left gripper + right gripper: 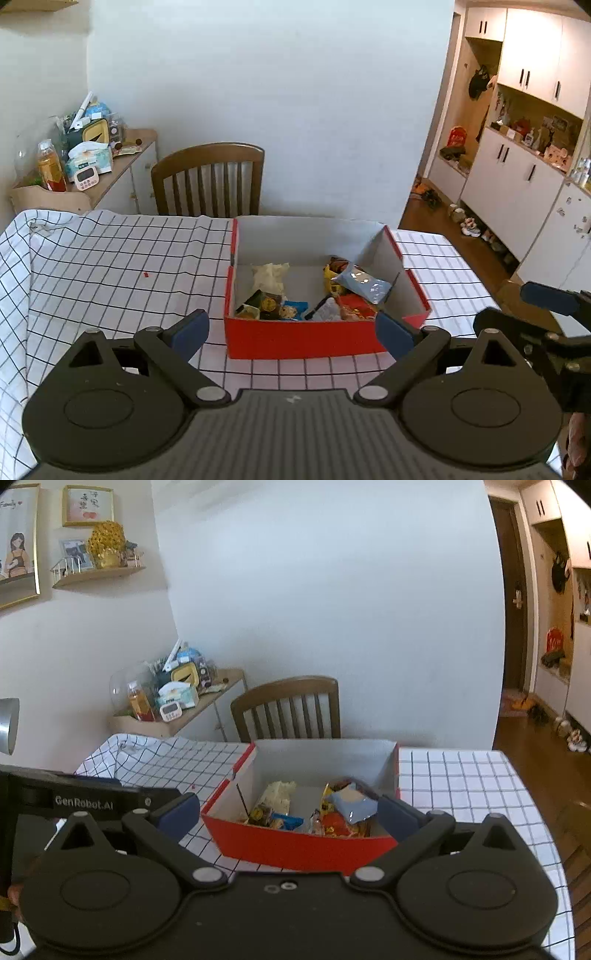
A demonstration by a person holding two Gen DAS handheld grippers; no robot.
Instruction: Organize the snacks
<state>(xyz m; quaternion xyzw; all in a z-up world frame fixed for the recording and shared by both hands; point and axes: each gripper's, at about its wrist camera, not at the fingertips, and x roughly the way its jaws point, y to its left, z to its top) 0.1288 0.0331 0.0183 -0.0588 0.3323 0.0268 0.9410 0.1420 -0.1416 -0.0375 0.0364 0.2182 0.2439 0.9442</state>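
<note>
A red cardboard box (295,341) with a white inside stands on the checked tablecloth (110,273). Several snack packets lie in it: a blue pouch (364,282), a pale crumpled wrapper (269,275) and small dark and red packs (267,306). My left gripper (291,332) hovers just in front of the box's near wall, open, with nothing between its blue pads. In the right wrist view the same box (295,843) sits ahead, and my right gripper (288,812) is open and empty, its pads wide on either side of the box's near wall. The blue pouch (351,803) lies at the box's right.
A wooden chair (210,181) stands behind the table. A side cabinet (122,173) at the back left carries bottles, tissues and a timer. White cupboards (517,177) and shoes on a wooden floor lie to the right. The right gripper's fingers (550,297) show at the left wrist view's right edge.
</note>
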